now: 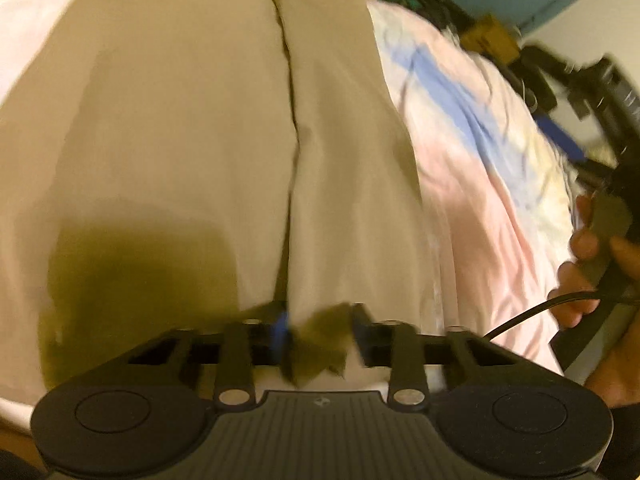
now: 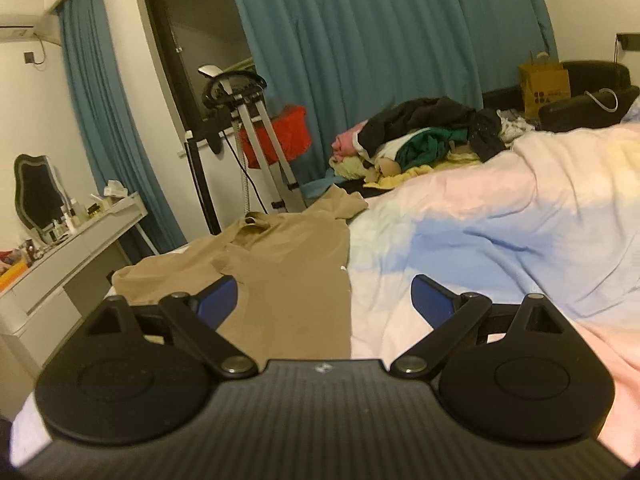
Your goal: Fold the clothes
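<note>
A tan shirt (image 1: pixel 192 128) lies spread flat on the bed, with a fold line running down its middle. My left gripper (image 1: pixel 320 330) hovers low over the shirt's near hem, and a bit of the hem fabric sits between its narrowly parted jaws; the view is blurred. In the right wrist view the same tan shirt (image 2: pixel 280 264) lies on the left part of the bed, collar away from me. My right gripper (image 2: pixel 324 298) is wide open and empty, held above the shirt's right edge. The right gripper and the hand holding it also show in the left wrist view (image 1: pixel 600 240).
The bed has a pastel pink, blue and yellow cover (image 2: pixel 500 216). A heap of mixed clothes (image 2: pixel 424 132) lies at its far end, with a brown paper bag (image 2: pixel 544 84) behind. A white dressing table (image 2: pixel 72 240) and a metal stand (image 2: pixel 256 140) are to the left, before blue curtains.
</note>
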